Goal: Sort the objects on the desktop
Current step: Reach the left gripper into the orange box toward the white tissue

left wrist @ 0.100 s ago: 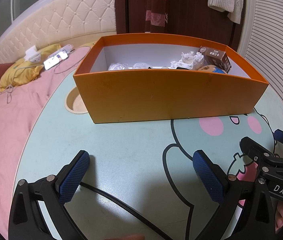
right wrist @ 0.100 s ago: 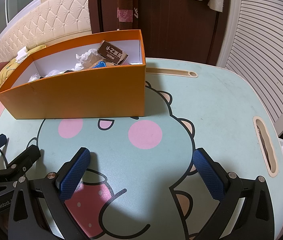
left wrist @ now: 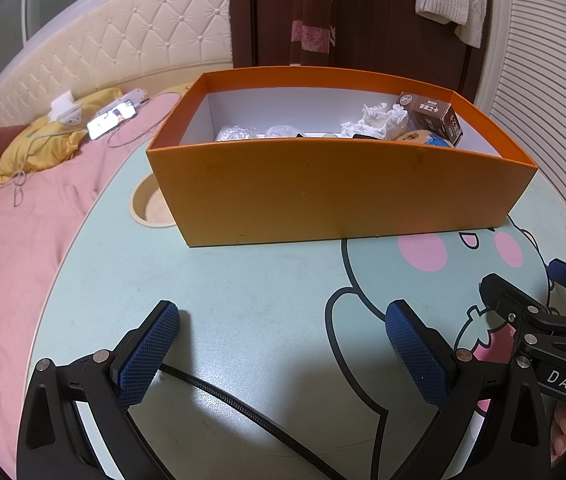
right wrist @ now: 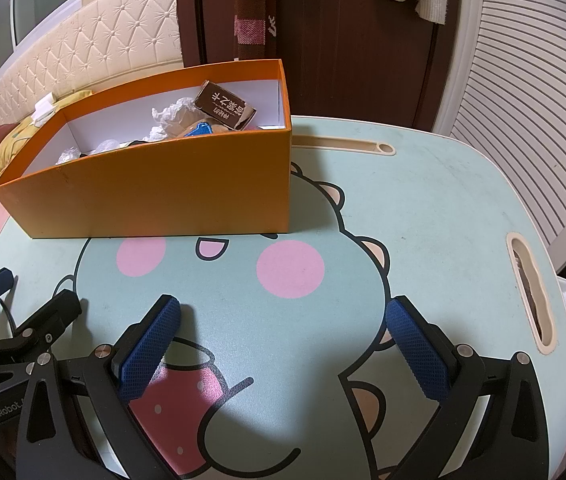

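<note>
A: Two grippers hang low over the table [right wrist: 463, 200], both on the near side of the orange box [left wrist: 339, 192]. The left gripper [left wrist: 283, 354] has its blue pads spread wide with only bare tabletop and a black cable [left wrist: 243, 404] between them. The right gripper [right wrist: 285, 346] stands just as wide over the cartoon print, holding nothing.

B: And the things to sort?

A: All seem to be inside the orange box already. No loose object shows on the table outside it. The brown carton [left wrist: 431, 118] leans in the box's far right corner, with crumpled white paper [left wrist: 379, 120] just beside it, toward the box's middle. A clear plastic wad [left wrist: 235, 134] lies toward the box's left end.

B: How would the box handle?

A: It is probably thin card: light, stiff along its folds, but its long walls likely bow if squeezed mid-span. The smooth surface may be slippery. Pinching one wall near a corner, one pad inside and one outside, looks safest.

B: Which way does it run?

A: Its long axis runs left to right across the left wrist view, with the long near wall facing the grippers and the open top up. In the right wrist view it sits angled, its right end nearest.

B: And the contents?

A: The carton is likely light and crushable; the paper is soft.
</note>
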`<state>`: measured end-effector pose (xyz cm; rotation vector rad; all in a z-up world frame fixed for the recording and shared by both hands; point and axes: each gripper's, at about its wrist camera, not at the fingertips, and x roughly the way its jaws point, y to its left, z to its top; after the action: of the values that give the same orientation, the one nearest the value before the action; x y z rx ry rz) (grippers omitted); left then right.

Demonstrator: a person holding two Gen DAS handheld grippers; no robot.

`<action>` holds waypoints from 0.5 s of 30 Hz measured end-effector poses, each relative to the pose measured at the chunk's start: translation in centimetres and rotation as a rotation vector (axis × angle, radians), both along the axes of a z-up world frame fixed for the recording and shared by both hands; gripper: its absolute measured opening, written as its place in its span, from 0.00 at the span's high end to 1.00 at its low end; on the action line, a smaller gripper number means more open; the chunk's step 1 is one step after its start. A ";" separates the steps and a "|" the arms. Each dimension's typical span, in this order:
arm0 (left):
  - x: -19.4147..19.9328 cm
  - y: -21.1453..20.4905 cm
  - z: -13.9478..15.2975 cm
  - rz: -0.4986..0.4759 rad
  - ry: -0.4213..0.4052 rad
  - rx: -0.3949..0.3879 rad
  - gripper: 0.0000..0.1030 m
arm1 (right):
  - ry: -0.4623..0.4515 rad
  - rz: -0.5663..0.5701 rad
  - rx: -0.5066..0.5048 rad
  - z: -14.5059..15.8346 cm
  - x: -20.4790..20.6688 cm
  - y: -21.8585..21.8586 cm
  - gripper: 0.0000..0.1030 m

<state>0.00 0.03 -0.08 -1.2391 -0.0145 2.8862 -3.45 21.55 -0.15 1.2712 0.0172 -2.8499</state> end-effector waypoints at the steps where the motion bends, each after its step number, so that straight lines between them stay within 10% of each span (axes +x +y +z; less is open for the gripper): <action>1: 0.0 0.0 0.0 0.001 0.000 0.000 0.01 | 0.002 0.000 -0.002 0.0 0.0 0.0 0.00; 15: 1.5 -2.1 2.7 0.014 0.107 0.034 0.01 | 0.077 0.050 -0.015 1.8 0.5 0.5 0.00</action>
<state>1.46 -2.10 2.62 -1.0821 -0.0720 2.9466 -2.96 22.03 1.61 1.1407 0.0277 -2.8494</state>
